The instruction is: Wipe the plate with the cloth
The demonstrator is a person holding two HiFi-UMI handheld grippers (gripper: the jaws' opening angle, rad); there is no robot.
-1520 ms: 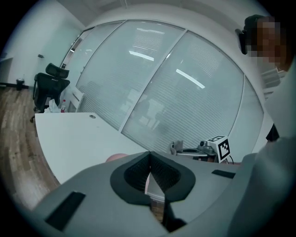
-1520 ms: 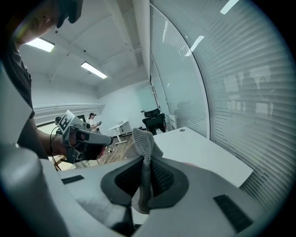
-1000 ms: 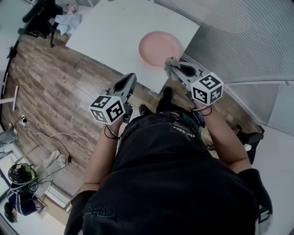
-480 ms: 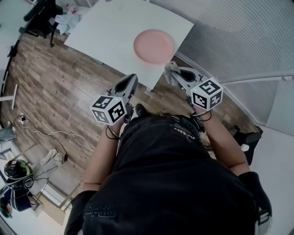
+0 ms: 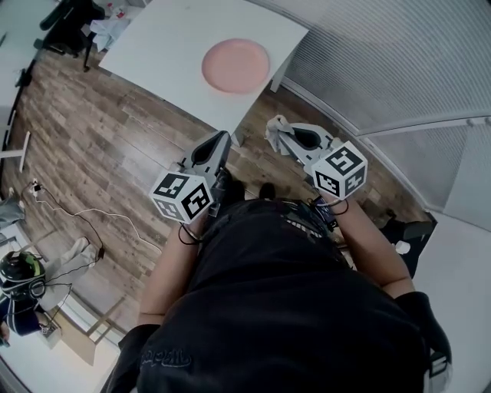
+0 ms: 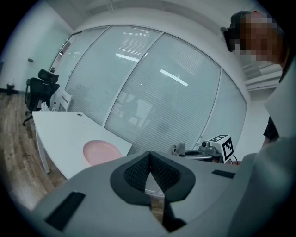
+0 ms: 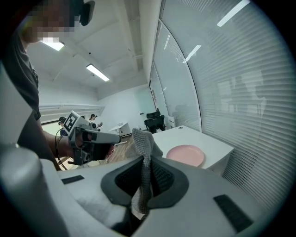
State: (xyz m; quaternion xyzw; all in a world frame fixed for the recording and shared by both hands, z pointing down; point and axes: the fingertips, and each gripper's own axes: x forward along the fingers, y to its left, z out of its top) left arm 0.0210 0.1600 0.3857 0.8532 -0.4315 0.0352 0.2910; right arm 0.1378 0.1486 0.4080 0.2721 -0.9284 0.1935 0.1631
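Observation:
The pink plate lies on the white table, also seen in the left gripper view as the plate and in the right gripper view as the plate. Both grippers hang over the wooden floor, short of the table's near edge. My right gripper is shut on a grey knitted cloth, which sticks up from the jaws. My left gripper is shut with nothing in it, its pads meeting at the tip. The two grippers are side by side, apart from the plate.
A glass wall with blinds runs along the right. A black office chair and bundled items stand beyond the table's far left. Cables lie on the floor at left, and another person is at lower left.
Both grippers have drawn back from the table together. The right gripper and cloth, earlier at the plate's edge, now hang over the floor. The table and plate sit farther off.

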